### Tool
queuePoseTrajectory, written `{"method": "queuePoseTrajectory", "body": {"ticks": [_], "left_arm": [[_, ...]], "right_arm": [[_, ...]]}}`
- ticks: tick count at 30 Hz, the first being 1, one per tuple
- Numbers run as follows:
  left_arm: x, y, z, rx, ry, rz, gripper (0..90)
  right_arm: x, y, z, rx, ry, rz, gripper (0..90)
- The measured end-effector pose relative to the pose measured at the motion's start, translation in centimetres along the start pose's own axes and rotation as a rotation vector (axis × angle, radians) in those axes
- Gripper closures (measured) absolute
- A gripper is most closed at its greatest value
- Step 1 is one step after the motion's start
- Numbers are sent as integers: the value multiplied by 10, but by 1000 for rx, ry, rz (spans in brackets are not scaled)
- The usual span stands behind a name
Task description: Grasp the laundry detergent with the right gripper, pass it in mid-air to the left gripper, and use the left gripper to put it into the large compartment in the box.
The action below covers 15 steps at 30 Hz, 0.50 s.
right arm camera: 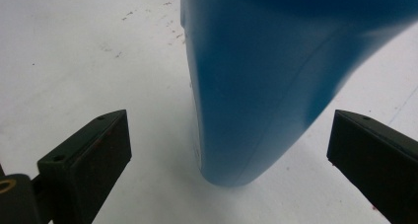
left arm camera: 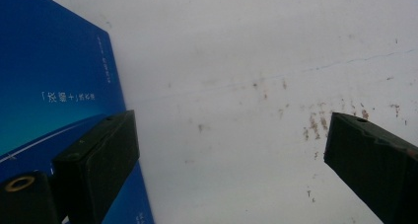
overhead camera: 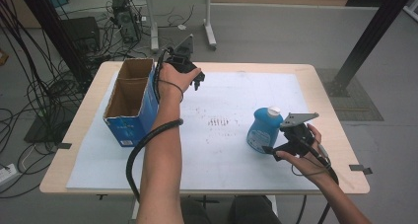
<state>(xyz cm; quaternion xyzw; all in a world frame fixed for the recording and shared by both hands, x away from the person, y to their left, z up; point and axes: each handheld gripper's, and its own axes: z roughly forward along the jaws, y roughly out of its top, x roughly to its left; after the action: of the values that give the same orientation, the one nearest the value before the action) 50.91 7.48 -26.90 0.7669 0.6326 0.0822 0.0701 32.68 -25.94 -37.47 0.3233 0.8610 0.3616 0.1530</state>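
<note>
Right hand-held gripper (overhead camera: pixel 274 150) has jaws spread wide, flanking the blue bottle (overhead camera: pixel 263 129) without contact; the bottle stands upright on the desk (overhead camera: pixel 236 150), right of centre. Left hand-held gripper (overhead camera: pixel 197 82) is open, empty, just beside the blue cardboard box (overhead camera: pixel 129 128).

Bare forearms; black tongs (overhead camera: pixel 194 81) trailed a thick black cable (overhead camera: pixel 140 147), right tongs (overhead camera: pixel 276 152) wore a grey three-cornered plate (overhead camera: pixel 299 119).
</note>
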Motion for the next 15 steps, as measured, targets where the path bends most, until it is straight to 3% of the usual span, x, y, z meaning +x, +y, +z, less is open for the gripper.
{"method": "queuePoseTrajectory", "body": {"ticks": [15], "left_arm": [[4,1,1,3,9,-5,69]], "right_arm": [[2,-1,12,-87,-20,26,27]]}}
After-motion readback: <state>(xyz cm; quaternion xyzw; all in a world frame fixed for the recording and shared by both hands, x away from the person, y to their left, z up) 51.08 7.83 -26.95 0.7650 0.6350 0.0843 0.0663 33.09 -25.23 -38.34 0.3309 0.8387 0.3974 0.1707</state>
